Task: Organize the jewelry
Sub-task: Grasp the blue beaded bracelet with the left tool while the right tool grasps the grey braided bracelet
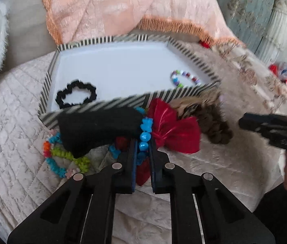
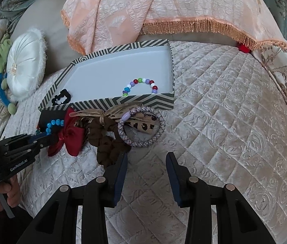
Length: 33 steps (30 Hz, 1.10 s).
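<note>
A striped box (image 1: 176, 92) (image 2: 143, 101) with a white floor holds a black scrunchie (image 1: 75, 96) (image 2: 61, 99) and a multicolour bead bracelet (image 1: 185, 78) (image 2: 141, 86). In front of it lies a pile: a blue bead bracelet (image 1: 144, 136) (image 2: 53, 125), a red velvet bow (image 1: 172, 130) (image 2: 70, 138), a brown scrunchie (image 1: 214, 128) (image 2: 109, 144), a black cloth piece (image 1: 96, 128) and a woven ring bracelet (image 2: 141, 127). My left gripper (image 1: 142, 144) (image 2: 41, 137) is shut on the blue bead bracelet. My right gripper (image 2: 146, 156) is open and empty, just short of the woven ring.
A colourful spiral hair tie (image 1: 62, 156) lies left of the pile. All rests on a quilted beige bedspread (image 2: 224, 122). A peach fringed throw (image 2: 163, 10) hangs behind the box, and a round white cushion (image 2: 26, 67) sits at the left.
</note>
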Each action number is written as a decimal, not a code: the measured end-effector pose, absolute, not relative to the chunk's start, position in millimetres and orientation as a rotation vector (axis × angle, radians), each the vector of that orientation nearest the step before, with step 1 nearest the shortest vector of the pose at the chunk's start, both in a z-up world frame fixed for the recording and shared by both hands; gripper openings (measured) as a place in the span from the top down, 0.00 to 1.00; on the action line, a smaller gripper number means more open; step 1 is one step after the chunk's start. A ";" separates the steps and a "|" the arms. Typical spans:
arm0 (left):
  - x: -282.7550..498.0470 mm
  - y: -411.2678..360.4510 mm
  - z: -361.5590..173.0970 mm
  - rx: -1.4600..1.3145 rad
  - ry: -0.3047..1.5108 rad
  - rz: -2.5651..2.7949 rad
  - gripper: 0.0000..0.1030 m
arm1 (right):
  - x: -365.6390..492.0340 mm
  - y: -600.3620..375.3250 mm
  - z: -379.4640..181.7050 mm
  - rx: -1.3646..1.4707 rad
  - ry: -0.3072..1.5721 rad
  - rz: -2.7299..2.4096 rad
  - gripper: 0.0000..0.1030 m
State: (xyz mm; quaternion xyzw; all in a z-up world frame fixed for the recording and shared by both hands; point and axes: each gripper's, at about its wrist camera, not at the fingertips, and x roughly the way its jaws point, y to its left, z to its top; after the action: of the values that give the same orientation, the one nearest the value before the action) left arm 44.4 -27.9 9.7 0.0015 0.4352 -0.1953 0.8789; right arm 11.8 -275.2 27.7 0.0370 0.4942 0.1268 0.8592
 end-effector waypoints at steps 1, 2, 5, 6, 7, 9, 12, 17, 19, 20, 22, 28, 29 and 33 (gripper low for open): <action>38.3 -24.1 19.3 -0.016 0.886 -0.421 0.91 | 12.0 -275.5 27.6 0.079 1.038 0.267 0.64; 34.0 -20.4 26.6 -0.032 0.869 -0.430 0.91 | 11.7 -275.5 27.5 0.084 1.037 0.269 0.64; 21.1 -7.7 48.5 -0.072 0.813 -0.461 0.91 | 12.2 -278.3 28.4 0.104 1.033 0.274 0.64; 19.3 -3.4 52.7 -0.092 0.803 -0.466 0.91 | 12.3 -279.7 29.0 0.107 1.031 0.275 0.64; 18.1 2.9 56.2 -0.120 0.795 -0.465 0.91 | 12.6 -281.0 29.3 0.109 1.030 0.275 0.64; 19.7 9.6 59.3 -0.154 0.790 -0.455 0.91 | 12.9 -285.3 29.5 0.129 1.029 0.288 0.64; 23.8 13.7 60.4 -0.181 0.795 -0.438 0.91 | 12.8 -287.9 31.3 0.150 1.023 0.354 0.64; 26.4 16.9 58.9 -0.197 0.785 -0.377 0.91 | 10.3 -281.6 33.3 0.135 1.003 0.427 0.64; 28.7 17.0 56.0 -0.199 0.797 -0.357 0.91 | 12.3 -275.5 31.0 0.110 0.993 0.439 0.64; 29.3 17.5 54.7 -0.201 0.801 -0.352 0.91 | 14.1 -273.1 30.8 0.106 0.980 0.440 0.64; 29.9 16.8 52.7 -0.193 0.803 -0.337 0.91 | 17.9 -267.7 31.2 0.105 0.959 0.464 0.64; 33.5 13.0 43.4 -0.163 0.830 -0.297 0.91 | 36.6 -246.5 25.3 0.052 0.919 0.448 0.67; 33.6 10.8 42.4 -0.151 0.836 -0.297 0.91 | 40.7 -245.9 21.9 0.065 0.932 0.439 0.70; 35.3 4.1 38.7 -0.123 0.866 -0.291 0.91 | 50.2 -242.5 12.2 0.096 0.970 0.437 0.83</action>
State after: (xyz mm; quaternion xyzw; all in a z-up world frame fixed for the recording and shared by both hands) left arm 35.3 4.1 38.7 -0.0595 0.4180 -0.1402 0.8956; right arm 50.2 -242.5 12.2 0.0459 0.4624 0.2083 0.8606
